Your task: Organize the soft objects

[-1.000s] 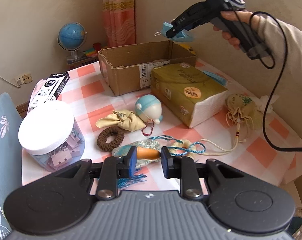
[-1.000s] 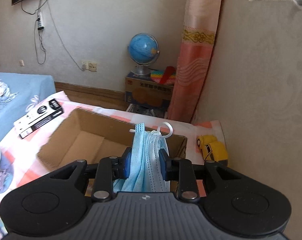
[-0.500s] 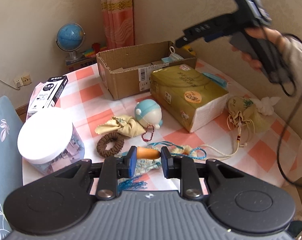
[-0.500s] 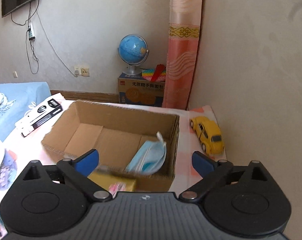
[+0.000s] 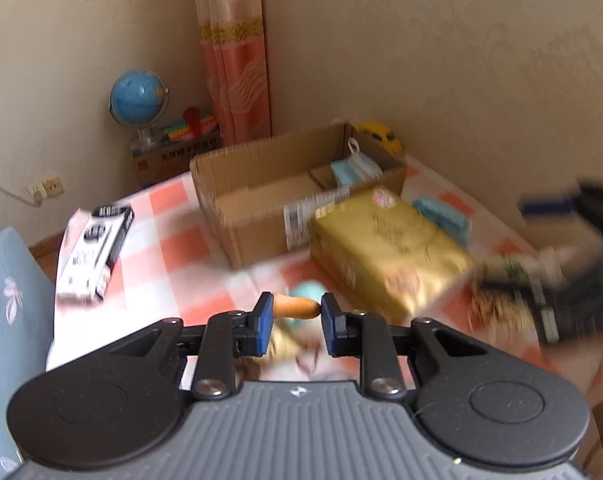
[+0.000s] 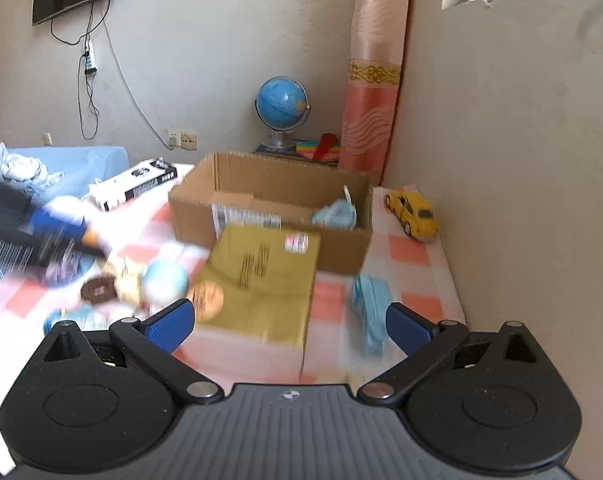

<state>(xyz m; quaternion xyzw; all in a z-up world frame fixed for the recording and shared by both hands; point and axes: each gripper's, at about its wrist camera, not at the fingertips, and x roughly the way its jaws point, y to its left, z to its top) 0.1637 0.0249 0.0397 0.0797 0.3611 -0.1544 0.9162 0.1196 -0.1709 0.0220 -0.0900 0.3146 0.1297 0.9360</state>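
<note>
My left gripper point(image 5: 295, 314) is shut on an orange-tipped tasselled pouch point(image 5: 295, 307) and holds it raised over the checked table. My right gripper point(image 6: 289, 324) is open and empty, low over the table behind the yellow tissue pack point(image 6: 257, 276). The cardboard box point(image 5: 261, 196) stands at the back with blue face masks point(image 5: 355, 170) in its right end; box point(image 6: 269, 200) and masks point(image 6: 335, 214) also show in the right wrist view. Another blue mask bundle point(image 6: 369, 304) lies between my right fingers' line and the pack. A round blue-and-white toy point(image 6: 165, 282), a brown hair tie point(image 6: 97, 288) and a beige pouch point(image 6: 127, 280) lie left.
A yellow toy car point(image 6: 411, 214) sits at the back right by the wall. A black-and-white carton point(image 5: 93, 248) lies at the table's left edge. A drawstring pouch point(image 5: 497, 304) lies right of the tissue pack point(image 5: 385, 256). A globe point(image 6: 281, 104) stands behind the table.
My right gripper let the masks drop into the box, opened wide and pulled back low. My left gripper lifted the orange-tipped pouch off the table and moved toward the box.
</note>
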